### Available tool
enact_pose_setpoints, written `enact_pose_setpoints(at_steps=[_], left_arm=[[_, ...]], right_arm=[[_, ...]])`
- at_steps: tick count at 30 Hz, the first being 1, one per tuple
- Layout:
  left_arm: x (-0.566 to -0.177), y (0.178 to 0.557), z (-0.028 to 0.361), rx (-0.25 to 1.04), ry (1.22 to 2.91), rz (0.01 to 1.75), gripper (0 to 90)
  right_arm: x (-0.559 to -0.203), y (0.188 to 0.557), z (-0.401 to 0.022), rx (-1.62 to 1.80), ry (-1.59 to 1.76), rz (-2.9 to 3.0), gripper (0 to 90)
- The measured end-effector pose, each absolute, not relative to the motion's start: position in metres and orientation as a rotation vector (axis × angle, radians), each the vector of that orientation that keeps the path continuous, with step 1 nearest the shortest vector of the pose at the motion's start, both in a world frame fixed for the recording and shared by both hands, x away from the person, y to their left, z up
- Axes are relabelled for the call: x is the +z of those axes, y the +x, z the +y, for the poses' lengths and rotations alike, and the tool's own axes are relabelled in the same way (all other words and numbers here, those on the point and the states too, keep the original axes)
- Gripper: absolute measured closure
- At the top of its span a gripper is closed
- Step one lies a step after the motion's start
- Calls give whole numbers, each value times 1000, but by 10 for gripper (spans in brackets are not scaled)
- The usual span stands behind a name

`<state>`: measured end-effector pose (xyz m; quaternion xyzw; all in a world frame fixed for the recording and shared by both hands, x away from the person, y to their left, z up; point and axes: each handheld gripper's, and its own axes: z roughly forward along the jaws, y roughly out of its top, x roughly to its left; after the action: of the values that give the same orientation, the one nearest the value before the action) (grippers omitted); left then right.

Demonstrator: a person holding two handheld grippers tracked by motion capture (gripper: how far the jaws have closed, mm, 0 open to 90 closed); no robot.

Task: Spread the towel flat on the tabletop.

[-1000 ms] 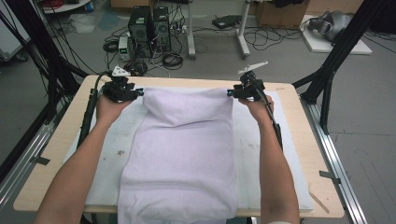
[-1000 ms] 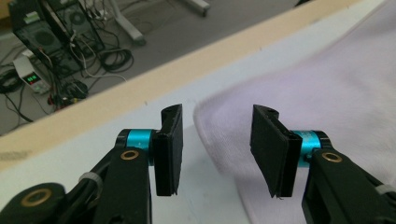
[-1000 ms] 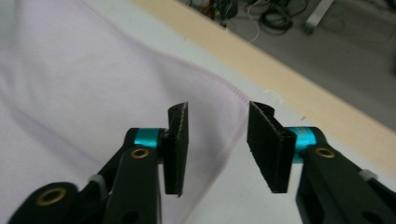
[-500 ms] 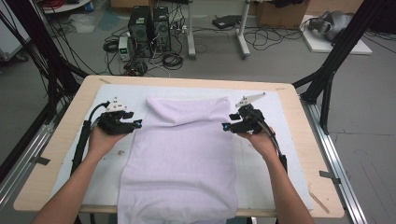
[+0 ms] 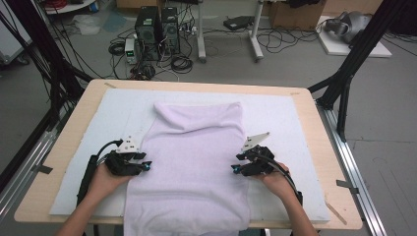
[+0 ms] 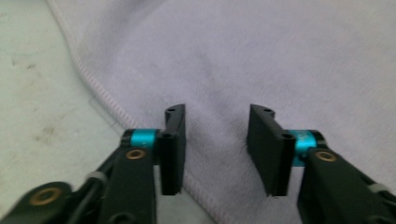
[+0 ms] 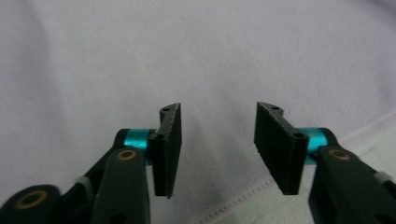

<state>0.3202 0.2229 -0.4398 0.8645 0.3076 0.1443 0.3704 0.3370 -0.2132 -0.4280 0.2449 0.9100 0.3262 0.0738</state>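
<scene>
High view: lilac towel (image 5: 196,162) spread down the middle of the white mat (image 5: 285,113), far end folded over on itself, near end hanging past the table (image 5: 314,147) edge.
Left gripper (image 5: 145,167): at the towel's left hem, about halfway along, pointing inward across the cloth.
Right gripper (image 5: 235,169): at the towel's right hem, level with the left one, pointing inward too.
Left gripper view: jaws parted, having just been closing; gripper (image 6: 215,144) over the towel (image 6: 261,60), stitched hem running under the left jaw, nothing pinched between the pads, bare mat (image 6: 37,93) left of the hem.
Right gripper view: jaws parted, having just been closing as well; gripper (image 7: 217,144) over the towel (image 7: 187,56), hem crossing below the right jaw, no cloth caught between the pads.
Hands: one behind each gripper, forearms coming in from the towel's near end.
Beyond the towel's far end: computer tower (image 5: 147,24) and cables on the floor.
</scene>
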Motion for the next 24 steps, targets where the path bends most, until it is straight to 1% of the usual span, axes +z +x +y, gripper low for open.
enact_pose_setpoints(at_steps=[1, 2, 3, 4, 6, 11, 14, 15, 17, 21, 24], left_arm=[[-440, 320, 221, 397, 2225, 768, 728], [-441, 319, 220, 402, 2225, 759, 816], [-441, 320, 218, 417, 2232, 747, 849], [-441, 320, 217, 427, 2225, 752, 869], [-441, 321, 217, 459, 2208, 766, 877], [-434, 331, 222, 562, 2073, 843, 877], [-438, 340, 224, 534, 2077, 892, 861], [-439, 342, 226, 519, 2076, 907, 824], [-438, 341, 227, 494, 2071, 907, 741], [-428, 328, 231, 537, 2066, 874, 618], [-420, 316, 236, 527, 2049, 854, 556]], right_arm=[[-431, 339, -213, 971, 751, 2749, 634], [-433, 340, -214, 985, 724, 2743, 781], [-433, 340, -214, 992, 707, 2750, 838], [-433, 340, -213, 995, 688, 2755, 861], [-431, 340, -210, 965, 671, 2733, 872], [-421, 350, -216, 975, 742, 2624, 874], [-422, 359, -216, 956, 780, 2598, 856], [-424, 361, -216, 906, 792, 2581, 786], [-426, 366, -219, 984, 844, 2598, 703], [-414, 353, -221, 1062, 810, 2575, 641], [-402, 338, -220, 1123, 754, 2570, 603]])
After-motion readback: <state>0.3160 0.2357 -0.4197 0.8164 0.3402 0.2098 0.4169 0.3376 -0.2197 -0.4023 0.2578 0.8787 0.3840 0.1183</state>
